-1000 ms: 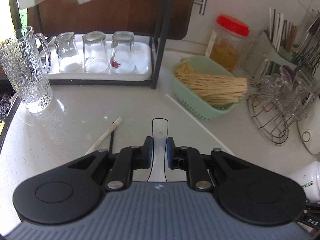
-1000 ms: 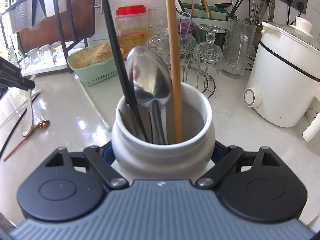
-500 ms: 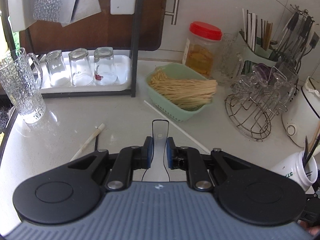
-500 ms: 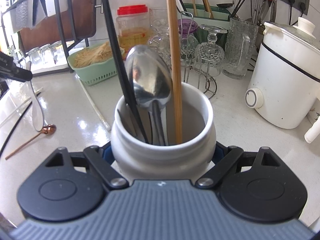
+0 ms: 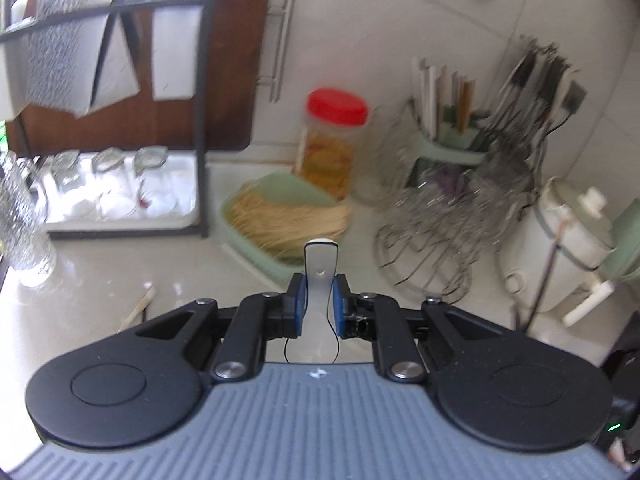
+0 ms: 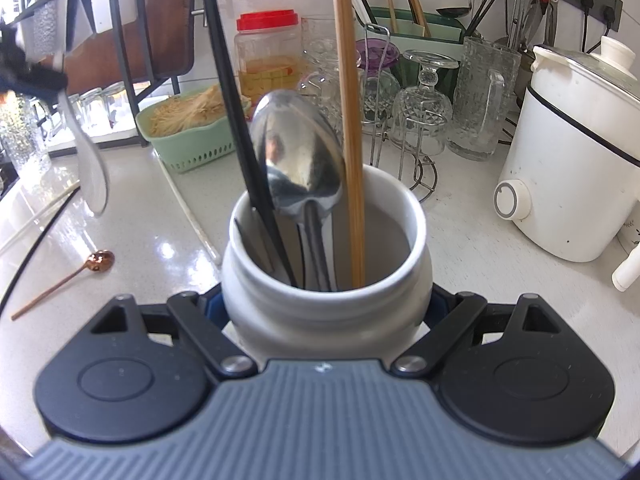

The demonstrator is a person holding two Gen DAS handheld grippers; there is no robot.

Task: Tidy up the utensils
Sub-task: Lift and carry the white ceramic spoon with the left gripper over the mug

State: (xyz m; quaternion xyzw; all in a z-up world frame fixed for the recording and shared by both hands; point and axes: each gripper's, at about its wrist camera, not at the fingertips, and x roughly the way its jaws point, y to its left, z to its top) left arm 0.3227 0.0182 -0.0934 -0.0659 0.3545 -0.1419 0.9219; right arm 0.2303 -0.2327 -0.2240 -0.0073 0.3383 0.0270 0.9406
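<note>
My left gripper is shut on the handle of a white spoon, held up in the air; the spoon's bowl hangs down at the left of the right wrist view. My right gripper is shut on a white ceramic utensil jar standing on the counter. The jar holds a steel spoon, a black chopstick and a wooden chopstick. A small copper spoon, a white chopstick and a black chopstick lie loose on the counter to the left.
A green basket of sticks, a red-lidded jar, a wire rack with glassware, a glass mug and a white cooker stand behind. A black shelf with upturned glasses is at the left.
My left gripper has lifted the white spoon off the counter and swung up and to the right. My right gripper has kept its hold on the jar.
</note>
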